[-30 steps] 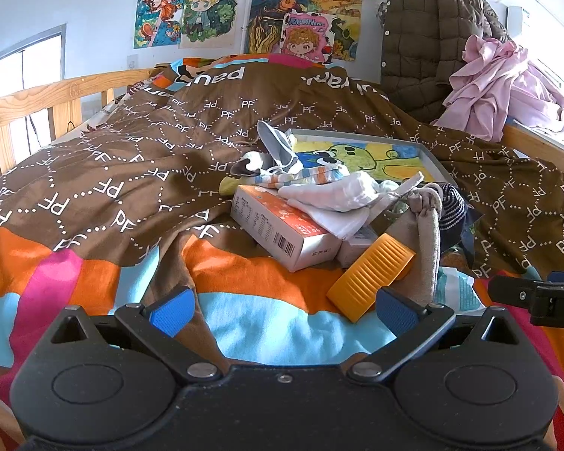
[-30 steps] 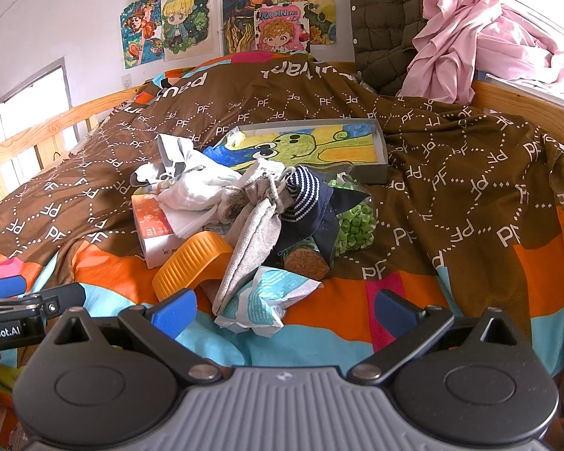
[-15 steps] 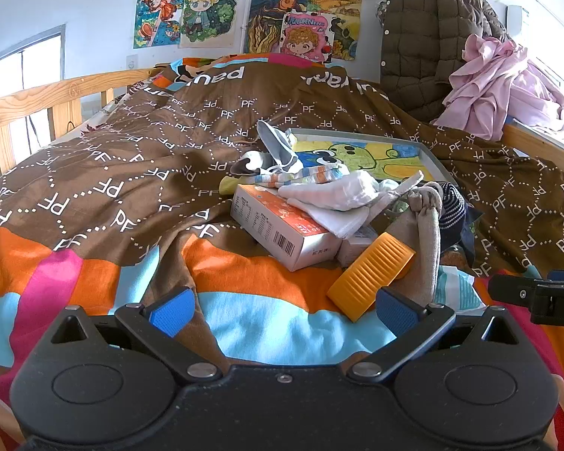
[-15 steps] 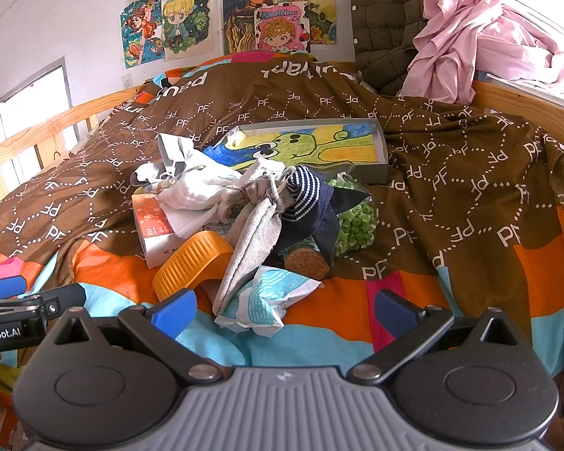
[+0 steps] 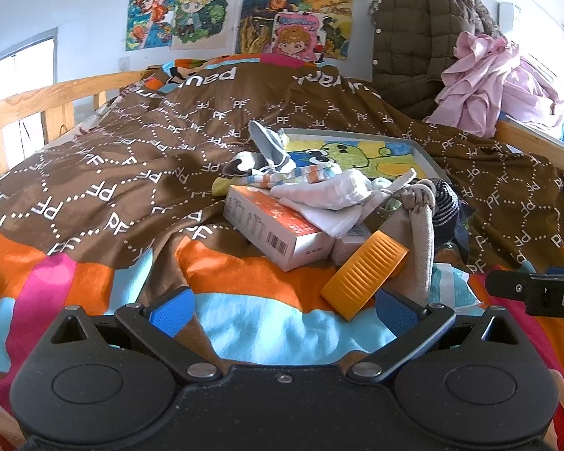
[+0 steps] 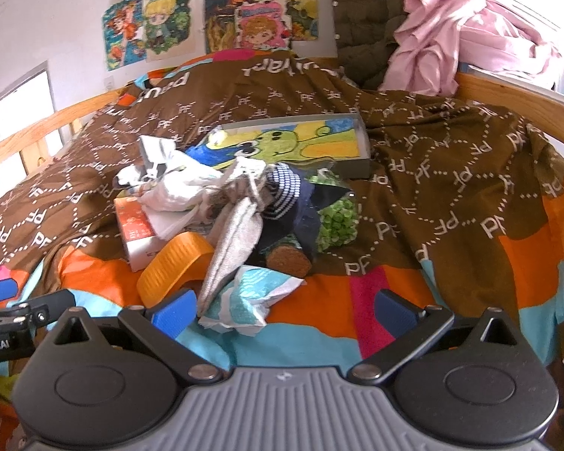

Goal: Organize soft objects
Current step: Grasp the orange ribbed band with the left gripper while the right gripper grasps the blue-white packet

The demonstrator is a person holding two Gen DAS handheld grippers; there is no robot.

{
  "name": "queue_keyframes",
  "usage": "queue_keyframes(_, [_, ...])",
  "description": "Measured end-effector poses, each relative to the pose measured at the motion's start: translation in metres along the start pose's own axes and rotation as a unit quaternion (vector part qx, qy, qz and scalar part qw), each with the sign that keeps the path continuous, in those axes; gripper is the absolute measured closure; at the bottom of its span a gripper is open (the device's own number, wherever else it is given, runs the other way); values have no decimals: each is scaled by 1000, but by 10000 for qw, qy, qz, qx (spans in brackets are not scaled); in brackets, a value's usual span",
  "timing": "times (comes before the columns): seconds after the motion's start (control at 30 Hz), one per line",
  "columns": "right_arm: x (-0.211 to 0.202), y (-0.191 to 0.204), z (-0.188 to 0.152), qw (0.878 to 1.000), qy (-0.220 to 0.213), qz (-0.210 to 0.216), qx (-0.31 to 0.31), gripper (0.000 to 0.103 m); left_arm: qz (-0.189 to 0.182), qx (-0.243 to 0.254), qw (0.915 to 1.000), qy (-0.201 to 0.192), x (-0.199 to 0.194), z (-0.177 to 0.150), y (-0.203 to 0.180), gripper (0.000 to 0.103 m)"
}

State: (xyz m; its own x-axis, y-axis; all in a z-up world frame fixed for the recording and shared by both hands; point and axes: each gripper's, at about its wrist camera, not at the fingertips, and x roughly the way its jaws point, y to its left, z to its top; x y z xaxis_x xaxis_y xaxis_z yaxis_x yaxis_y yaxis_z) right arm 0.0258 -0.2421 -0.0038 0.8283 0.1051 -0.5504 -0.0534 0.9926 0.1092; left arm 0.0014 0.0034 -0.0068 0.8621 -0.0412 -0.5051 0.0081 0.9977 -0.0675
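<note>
Nothing in the heap has shifted over the past second; only the right gripper (image 6: pixel 285 310) appears to have edged a touch nearer and tilted slightly, while the left gripper (image 5: pixel 283 310) hangs where it was, low over the blue and orange stripes of the patterned brown bedspread (image 5: pixel 131 173). Both tools stand spread wide with nothing between their blue pads, so no pick has begun.

Piled mid-bed are the soft things to be sorted: a crumpled white cloth (image 6: pixel 180 191) draped over an orange-and-white cardboard box (image 5: pixel 278 229), a long grey-beige sock (image 6: pixel 236 240) trailing toward the right gripper, a navy sock with a white-striped cuff (image 6: pixel 285 191), a small grey-and-white sock (image 5: pixel 270 146) at the back, and a crinkled teal-and-white packet (image 6: pixel 251 297) lying just ahead of the right tool. Hard items are mixed in, among them a ribbed orange plastic piece (image 5: pixel 364 274) leaning against the box. Behind the heap sits a shallow grey tray lined with a cartoon frog picture (image 6: pixel 360 127), a likely destination, though that is a guess.

With the pile undisturbed, the sorting looks barely started; the grey-beige sock seems the nearest candidate for the right gripper.
</note>
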Motion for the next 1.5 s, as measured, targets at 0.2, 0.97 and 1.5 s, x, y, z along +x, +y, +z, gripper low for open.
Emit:
queue_keyframes(0.2, [11, -17, 5, 9998, 64, -2, 173, 0, -393, 496, 9979, 131, 14, 9, -9, 1])
queue_keyframes(0.97, [66, -3, 4, 9931, 736, 839, -356, 19, -1510, 1881, 9658, 954, 121, 11, -28, 2])
queue_keyframes(1.5, [71, 1, 2, 9883, 917, 1210, -128, 72, -1671, 1731, 9645, 1091, 126, 12, -25, 51])
